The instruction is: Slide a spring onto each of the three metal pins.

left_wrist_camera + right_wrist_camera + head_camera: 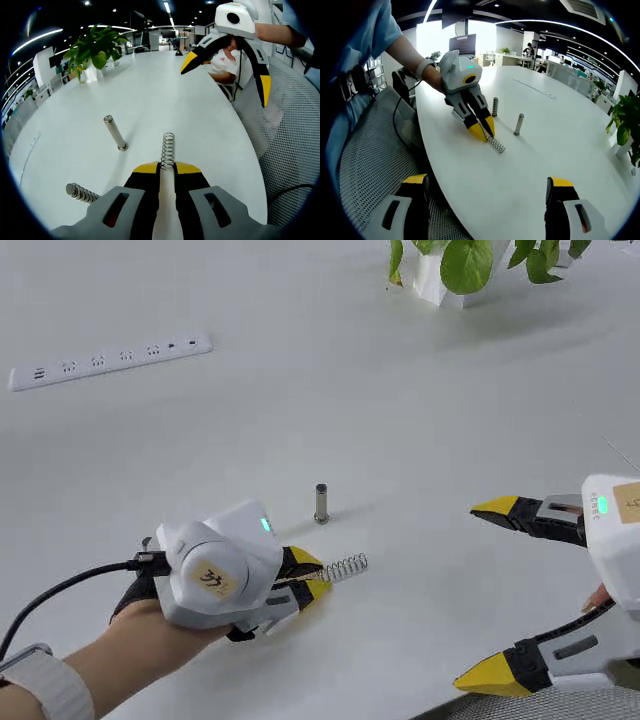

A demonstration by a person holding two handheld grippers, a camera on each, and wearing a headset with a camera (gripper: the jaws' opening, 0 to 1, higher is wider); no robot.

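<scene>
Spring pinched at one end between the jaws of the left gripper, held near-horizontal and low over the table; whether its free end touches the surface cannot be told. Right gripper waits well to the side, jaws spread wide and holding nothing. Bare pin stands upright just beyond the spring, apart from it. Sleeved pin, already carrying its coil, stands beside the left gripper. Step in hand, by judgement: bringing the held spring to the bare pin. The next move calls for tipping the spring upright, centring its open end over the pin top and lowering it. An off-centre approach would likely catch a coil on the rim.
</scene>
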